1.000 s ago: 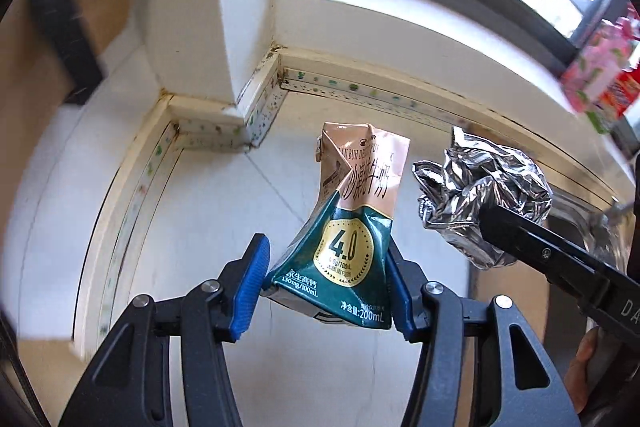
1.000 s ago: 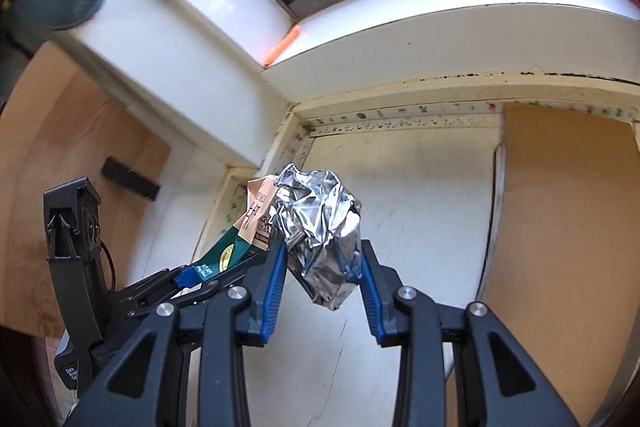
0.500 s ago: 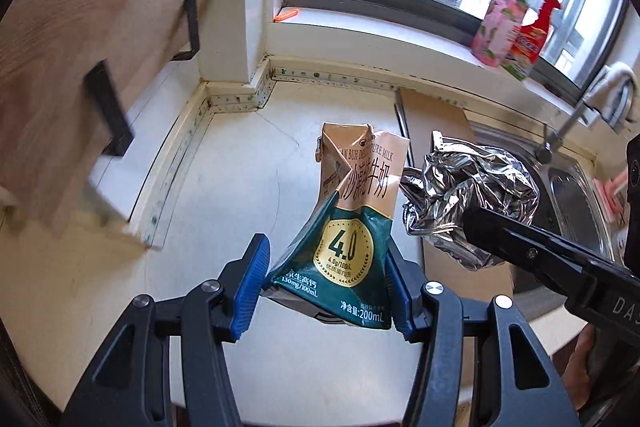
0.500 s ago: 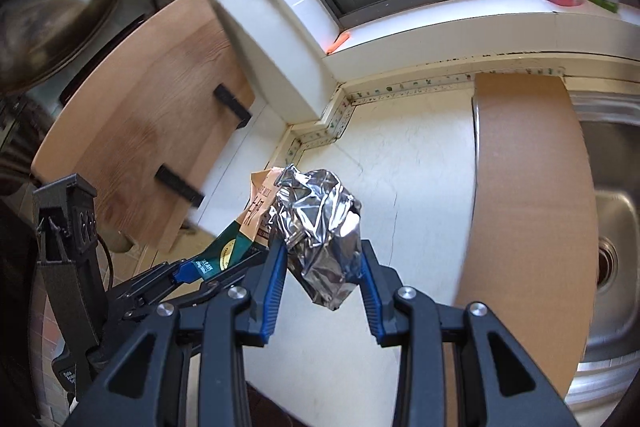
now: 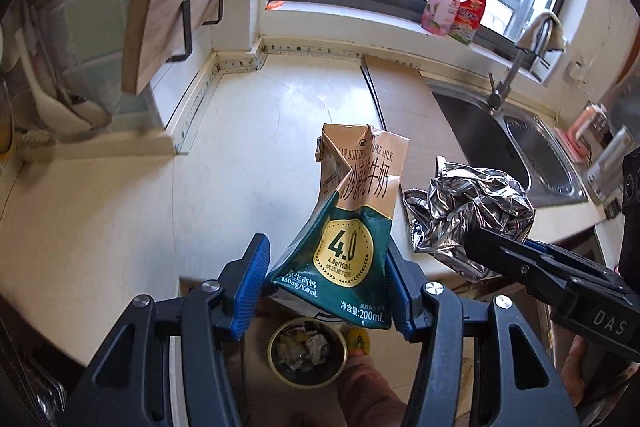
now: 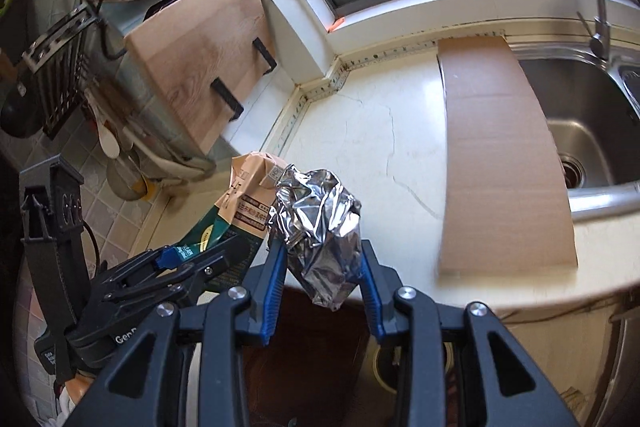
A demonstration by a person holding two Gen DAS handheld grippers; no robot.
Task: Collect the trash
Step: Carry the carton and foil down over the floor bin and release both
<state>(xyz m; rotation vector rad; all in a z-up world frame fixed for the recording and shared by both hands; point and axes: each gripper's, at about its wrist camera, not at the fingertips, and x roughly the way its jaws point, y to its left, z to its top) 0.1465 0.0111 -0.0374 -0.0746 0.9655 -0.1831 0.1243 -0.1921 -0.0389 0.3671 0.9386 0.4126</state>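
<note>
The left claw (image 5: 326, 285) pinches a crumpled milk carton (image 5: 352, 223); the right claw (image 6: 320, 291) clamps crumpled foil (image 6: 320, 227). Either could slip and miss the trash bin (image 5: 307, 353) below.

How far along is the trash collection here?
Done: both pieces are picked up and the counter shows no loose trash. In hand: the left claw clamps the milk carton, the right claw the foil wad. Left: dropping both into the bin below.
</note>
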